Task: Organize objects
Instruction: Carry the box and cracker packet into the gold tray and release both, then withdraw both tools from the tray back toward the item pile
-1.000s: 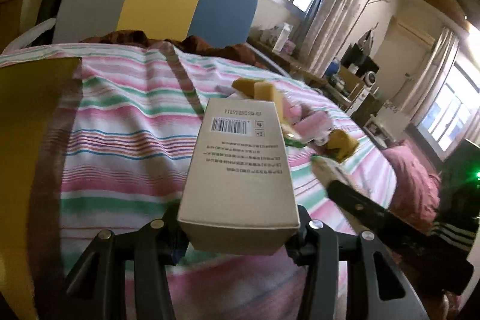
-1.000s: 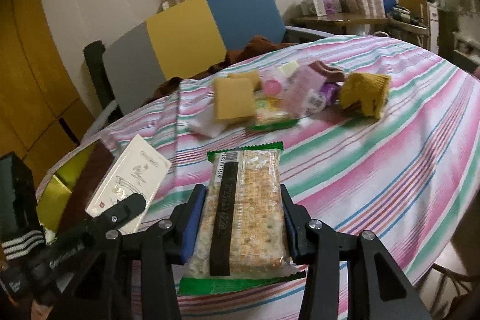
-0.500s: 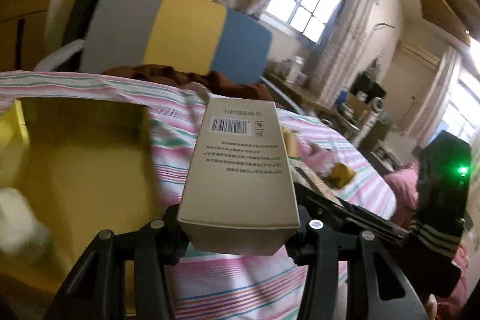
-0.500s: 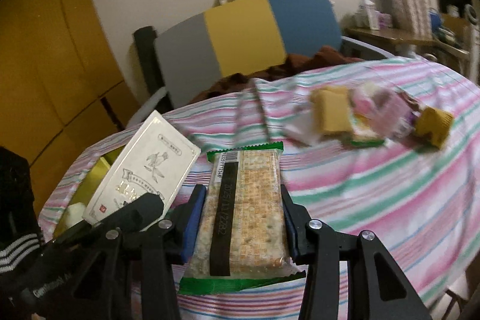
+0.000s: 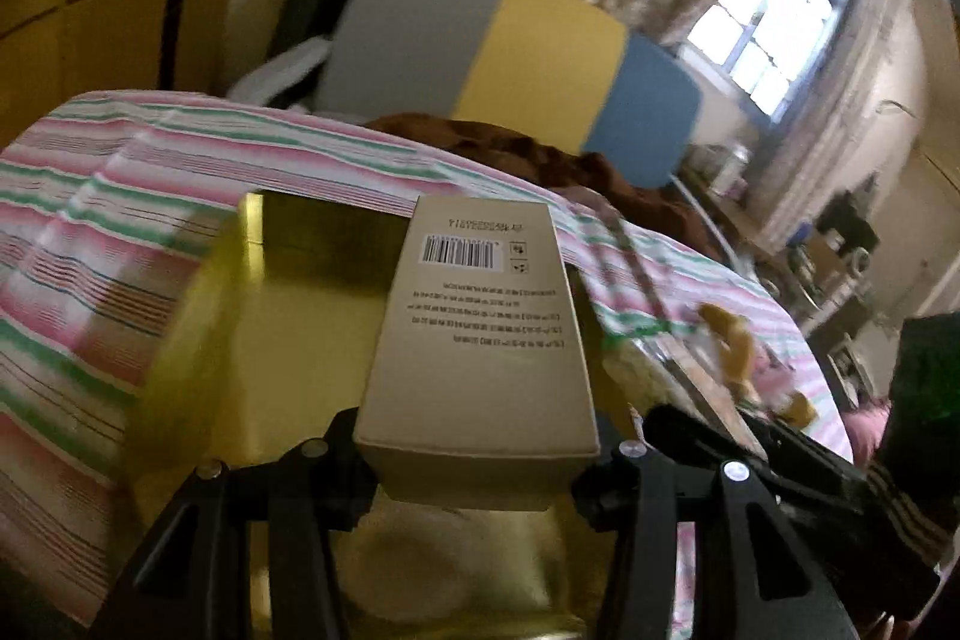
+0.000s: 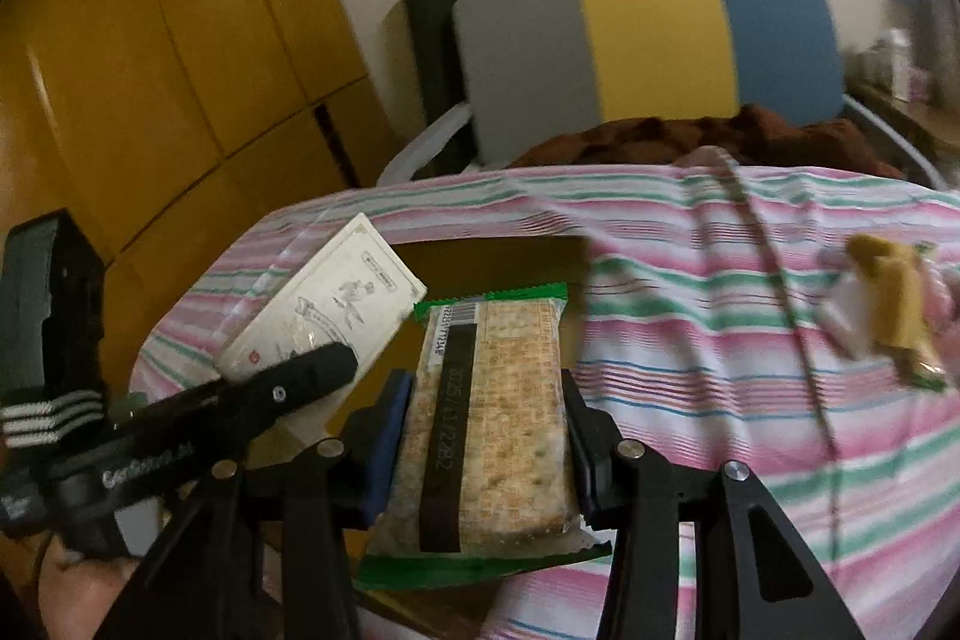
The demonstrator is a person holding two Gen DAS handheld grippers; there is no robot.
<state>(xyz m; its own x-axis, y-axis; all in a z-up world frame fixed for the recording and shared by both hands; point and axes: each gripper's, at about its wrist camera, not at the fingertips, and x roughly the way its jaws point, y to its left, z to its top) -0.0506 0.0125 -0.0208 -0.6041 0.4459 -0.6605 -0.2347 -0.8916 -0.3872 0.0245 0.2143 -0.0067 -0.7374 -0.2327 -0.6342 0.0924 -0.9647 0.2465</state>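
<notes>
Grippers both loaded above the yellow box (image 5: 282,316).
Left gripper (image 5: 480,466) had its jaws narrowly parted and clamped on the sides of a tan carton (image 5: 480,340), which stuck out forward over the box. Right gripper (image 6: 480,436) held a cracker packet (image 6: 492,418) lengthwise between its jaws, above the striped cloth (image 6: 720,340) at the box's edge.

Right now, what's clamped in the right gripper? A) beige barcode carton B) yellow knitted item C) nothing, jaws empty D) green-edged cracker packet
D: in the right wrist view the right gripper has its fingers pressed on both sides of the cracker packet, while the beige carton sits in the left gripper.
</notes>
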